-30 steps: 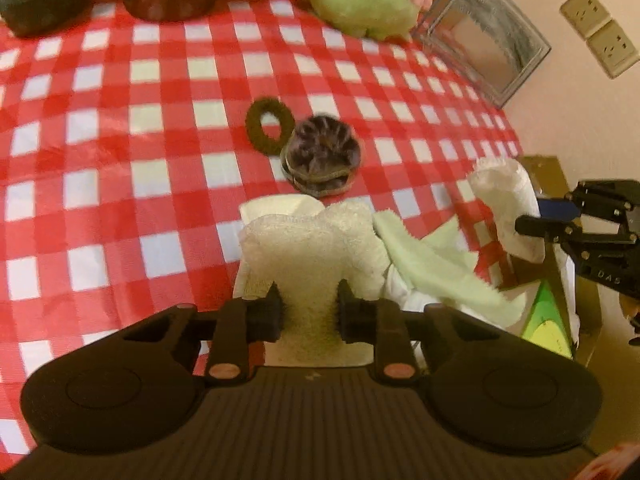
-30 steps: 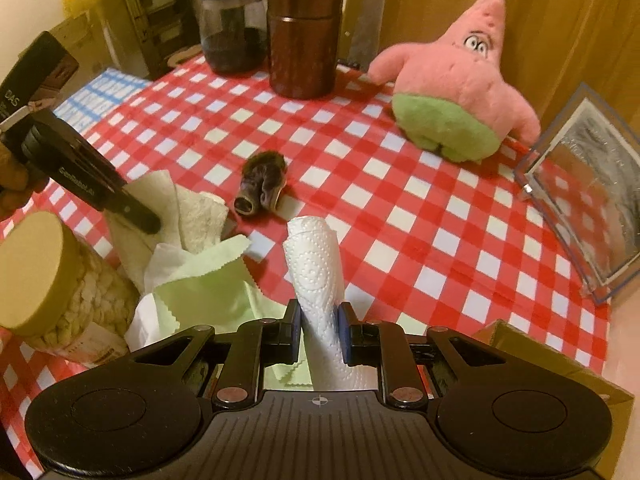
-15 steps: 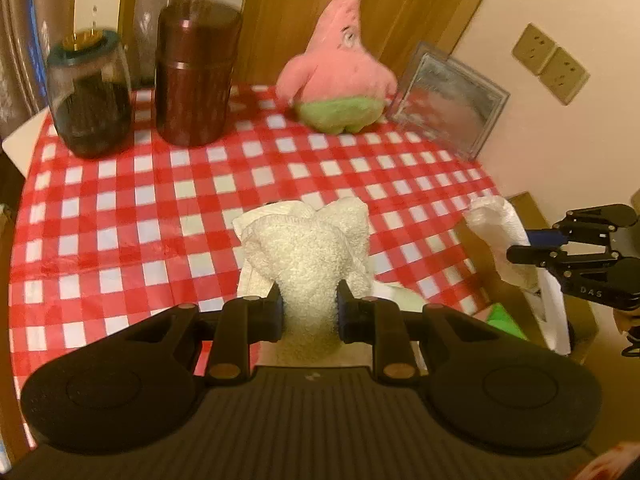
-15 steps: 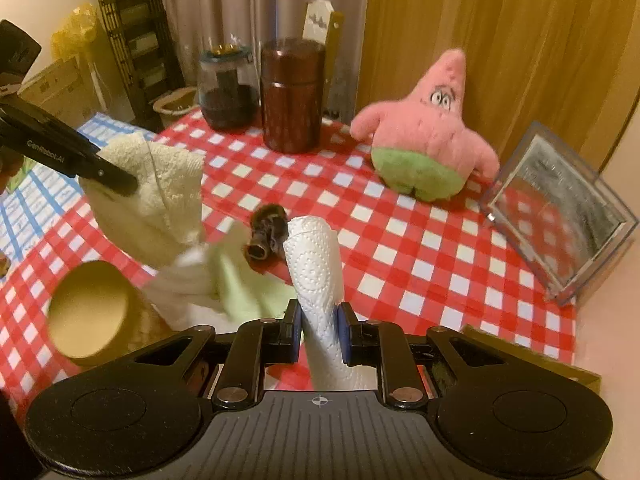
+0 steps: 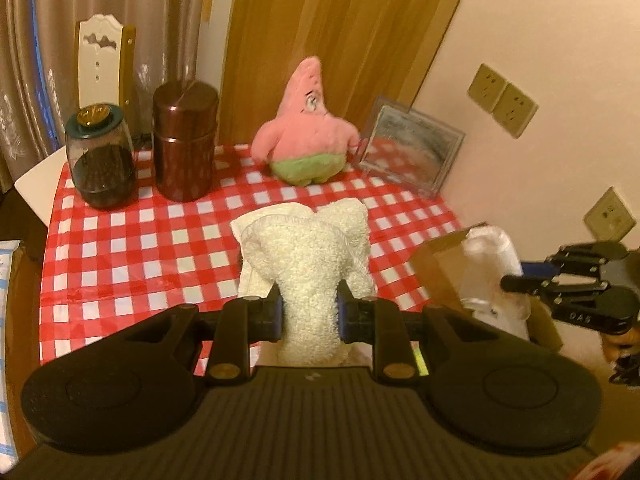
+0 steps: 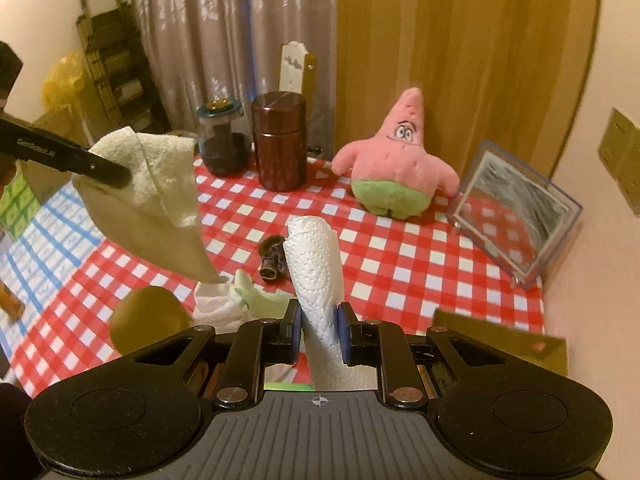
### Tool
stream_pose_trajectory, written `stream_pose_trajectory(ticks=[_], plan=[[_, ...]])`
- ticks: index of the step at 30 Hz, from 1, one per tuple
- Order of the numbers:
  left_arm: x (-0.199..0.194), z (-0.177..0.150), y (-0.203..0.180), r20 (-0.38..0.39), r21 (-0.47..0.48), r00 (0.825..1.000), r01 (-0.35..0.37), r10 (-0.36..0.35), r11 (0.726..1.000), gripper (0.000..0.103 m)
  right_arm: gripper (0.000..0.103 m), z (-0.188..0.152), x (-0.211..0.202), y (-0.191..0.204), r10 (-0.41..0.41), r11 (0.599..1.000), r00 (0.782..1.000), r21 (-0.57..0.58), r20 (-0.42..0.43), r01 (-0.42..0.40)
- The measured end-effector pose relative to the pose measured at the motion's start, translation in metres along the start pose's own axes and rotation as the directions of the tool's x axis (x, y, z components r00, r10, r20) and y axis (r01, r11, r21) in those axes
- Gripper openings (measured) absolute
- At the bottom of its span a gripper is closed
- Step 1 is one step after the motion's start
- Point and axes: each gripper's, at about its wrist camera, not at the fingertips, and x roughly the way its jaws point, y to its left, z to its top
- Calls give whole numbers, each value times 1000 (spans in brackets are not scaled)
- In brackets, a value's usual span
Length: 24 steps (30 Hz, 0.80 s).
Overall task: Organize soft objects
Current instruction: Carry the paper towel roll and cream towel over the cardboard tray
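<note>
My left gripper is shut on a cream terry towel and holds it in the air above the red-checked table; it hangs in the right wrist view too. My right gripper is shut on a white paper towel, also seen at the right of the left wrist view. A pale green cloth and a white cloth lie crumpled on the table below. A pink starfish plush sits at the back.
A brown canister and a dark glass jar stand at the back left. A clear frame leans at the right. A brown scrunchie lies mid-table. A cardboard box sits at the right edge. A yellow-lidded jar is near left.
Both grippers have risen. The cream towel has been lifted clear of the cloth pile, and the paper towel is held higher too.
</note>
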Motion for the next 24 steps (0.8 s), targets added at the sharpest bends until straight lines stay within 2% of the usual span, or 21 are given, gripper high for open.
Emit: stream_pose_trajectory(ticks=[10, 24], plan=[[-24, -9, -65, 31, 9, 997, 75, -75, 997, 21, 19, -26, -49, -7, -21, 996, 1000, 85, 22, 19], [1, -27, -172, 0, 55, 983, 182, -182, 982, 21, 19, -78, -108, -64, -123, 963, 992, 245, 35, 111]])
